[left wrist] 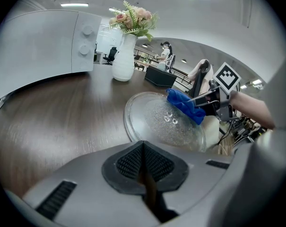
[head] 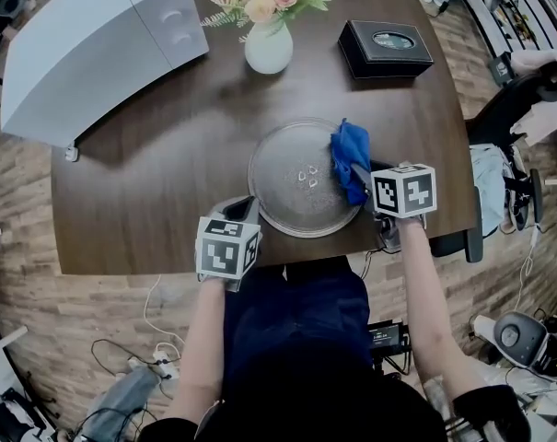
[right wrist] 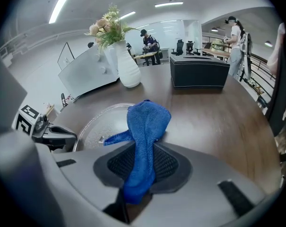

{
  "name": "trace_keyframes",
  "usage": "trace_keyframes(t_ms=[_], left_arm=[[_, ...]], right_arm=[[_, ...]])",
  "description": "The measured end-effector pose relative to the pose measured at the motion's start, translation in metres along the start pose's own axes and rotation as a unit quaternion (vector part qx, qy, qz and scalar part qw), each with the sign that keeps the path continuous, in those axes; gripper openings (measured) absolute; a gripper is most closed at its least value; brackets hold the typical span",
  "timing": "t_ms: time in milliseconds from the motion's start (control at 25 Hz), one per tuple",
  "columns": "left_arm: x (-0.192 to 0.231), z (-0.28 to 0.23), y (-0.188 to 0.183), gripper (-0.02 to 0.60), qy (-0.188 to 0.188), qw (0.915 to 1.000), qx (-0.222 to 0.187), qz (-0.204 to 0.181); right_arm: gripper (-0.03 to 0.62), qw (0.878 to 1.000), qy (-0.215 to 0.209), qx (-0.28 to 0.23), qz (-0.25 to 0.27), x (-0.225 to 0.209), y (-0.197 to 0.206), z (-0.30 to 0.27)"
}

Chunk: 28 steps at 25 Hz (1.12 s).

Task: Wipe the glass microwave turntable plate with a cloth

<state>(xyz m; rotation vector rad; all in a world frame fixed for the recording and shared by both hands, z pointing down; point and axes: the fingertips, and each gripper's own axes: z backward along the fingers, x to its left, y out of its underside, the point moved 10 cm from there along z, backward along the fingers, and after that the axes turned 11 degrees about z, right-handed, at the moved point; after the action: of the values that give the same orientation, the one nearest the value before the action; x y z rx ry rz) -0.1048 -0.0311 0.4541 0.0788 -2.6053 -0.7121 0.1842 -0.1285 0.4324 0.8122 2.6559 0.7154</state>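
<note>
plate (head: 280,184) 1 | cloth (head: 350,155) 1 | vase (head: 269,49) 1 | box (head: 385,50) 1

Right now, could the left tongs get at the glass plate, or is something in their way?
Probably yes. The left tongs sit shut just short of the glass plate, at its near rim, with only bare table between. The blue cloth, held in the right tongs, lies at the plate's right edge.

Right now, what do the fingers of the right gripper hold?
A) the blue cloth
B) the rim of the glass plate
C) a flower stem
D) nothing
A: the right gripper is shut on the blue cloth, which is bunched over the right side of the glass turntable plate.
</note>
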Motion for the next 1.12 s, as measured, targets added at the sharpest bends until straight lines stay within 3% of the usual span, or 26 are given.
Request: trace_keyframes(t_ms=[600,800,1120], left_arm=[[0.000,-0.001,0.001,0.005,0.000,1.0000,0.001,0.001],[0.000,-0.001,0.001,0.005,0.004,1.0000,0.001,0.002],[0.002,-0.002,0.002,0.005,0.009,0.9999,0.001,-0.003]], right_arm=[[0.080,0.995,0.095,-0.031,-0.016,-0.035,0.010,0.039],[0.080,0.996,0.068,-0.049,-0.007,-0.012,0.008,0.045],[0.078,0.996,-0.041,-0.073,0.031,0.069,-0.009,0.025]])
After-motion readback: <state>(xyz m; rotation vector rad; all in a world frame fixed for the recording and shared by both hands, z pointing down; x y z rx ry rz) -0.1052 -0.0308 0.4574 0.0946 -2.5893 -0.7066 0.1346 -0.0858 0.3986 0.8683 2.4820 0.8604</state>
